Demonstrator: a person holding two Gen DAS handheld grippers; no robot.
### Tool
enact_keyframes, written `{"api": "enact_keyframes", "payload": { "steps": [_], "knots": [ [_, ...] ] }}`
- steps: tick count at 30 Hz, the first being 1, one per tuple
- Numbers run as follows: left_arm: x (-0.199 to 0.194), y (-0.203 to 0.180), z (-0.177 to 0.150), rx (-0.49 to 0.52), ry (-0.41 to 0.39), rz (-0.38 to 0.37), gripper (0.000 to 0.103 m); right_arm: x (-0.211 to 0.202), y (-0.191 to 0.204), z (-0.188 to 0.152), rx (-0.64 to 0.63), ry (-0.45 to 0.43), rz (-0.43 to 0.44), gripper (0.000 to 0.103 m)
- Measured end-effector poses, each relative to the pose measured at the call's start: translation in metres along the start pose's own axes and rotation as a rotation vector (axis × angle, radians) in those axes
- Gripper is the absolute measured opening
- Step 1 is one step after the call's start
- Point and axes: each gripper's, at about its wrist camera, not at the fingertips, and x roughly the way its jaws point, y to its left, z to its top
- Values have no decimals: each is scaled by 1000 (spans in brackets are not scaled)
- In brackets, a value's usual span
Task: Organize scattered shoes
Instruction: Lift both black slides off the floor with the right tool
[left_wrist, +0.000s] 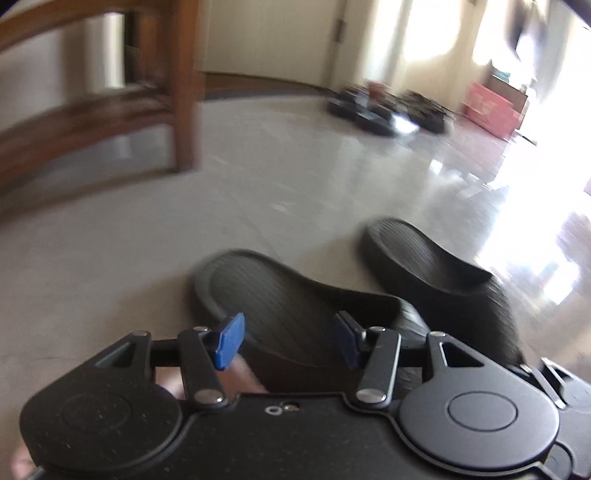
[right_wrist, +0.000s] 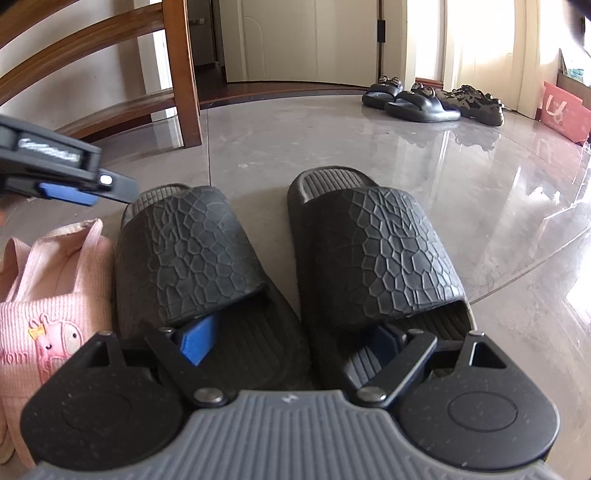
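**A:** While the pair is being straddled, what could be spoiled, taken from the left?

**B:** Nearer than the chair leg (right_wrist: 181, 74) and to its left, a pink cloth thing (right_wrist: 48, 295) is seen just beside the left slipper (right_wrist: 192, 251). It could be dragged along if that slipper is shoved sideways. Above it the left gripper (right_wrist: 74, 188) is held, fingers half spread, nothing pinched. Its own view is blurred, so a hasty sweep could knock the slipper askew.

**A:** And the slippers themselves?

**B:** Both are laid on the floor (right_wrist: 332, 140) on the near side of the chair leg, side by side, with a narrow gap between the left one and the right slipper (right_wrist: 373, 251). The right gripper (right_wrist: 291, 343) is held over their heels, fingers spread wide, one pad over each footbed, nothing pinched. Were the fingers closed there, only one inner wall might be caught and the other slipper twisted out of line.

**A:** Further right?

**B:** Well beyond the chair leg, to its right, other shoes (right_wrist: 432, 99) are lined up. On so glossy a floor, a pushed slipper could be sent sliding.
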Motion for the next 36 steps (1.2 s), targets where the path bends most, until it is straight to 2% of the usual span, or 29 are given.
{"api": "enact_keyframes", "payload": {
  "steps": [3, 5, 7, 11, 15, 18, 20, 24, 26, 27, 30, 32, 33, 34, 36],
  "knots": [
    [3, -9, -1, 77, -28, -19, 50, 3, -1, 2, -18, 5, -9, 89],
    [6, -6, 1, 87, -25, -73, 49, 4, -6, 0, -23, -2, -8, 89],
    [11, -1, 4, 83, -17, -159, 48, 3, -9, -1, -37, -9, 4, 89],
    [15, -8, 9, 141, -16, -245, 48, -3, -5, -6, -80, -25, 62, 83],
    [15, -10, 5, 147, -9, -202, 50, -8, -1, -9, -83, -39, 83, 82],
    [12, -3, 0, 118, -3, -177, 51, -9, -2, -6, -79, -8, 77, 81],
    [6, 5, -1, 105, -28, -154, 51, -17, 2, -5, -105, 17, 63, 82],
    [-10, 20, 3, 58, -77, -129, 51, -49, -5, -4, -71, 5, 56, 82],
    [-19, 27, 8, 33, -95, -122, 51, -78, -20, 14, 32, -44, 103, 81],
    [-24, 30, 9, 27, -102, -114, 51, -82, -21, 19, 44, -55, 116, 81],
    [-34, 32, 11, 39, -120, -90, 52, -86, -27, 65, 65, -72, 174, 81],
    [-40, 33, 13, 38, -128, -84, 52, -67, -24, 101, 40, 9, 205, 81],
    [-44, 34, 14, 37, -133, -80, 52, -49, -22, 121, 26, 90, 231, 81],
    [-47, 36, 13, 37, -137, -78, 52, -22, -17, 145, 2, 210, 242, 81],
    [-57, 40, 11, 47, -148, -62, 52, 23, -6, 172, -76, 389, 201, 81]
  ]
}}
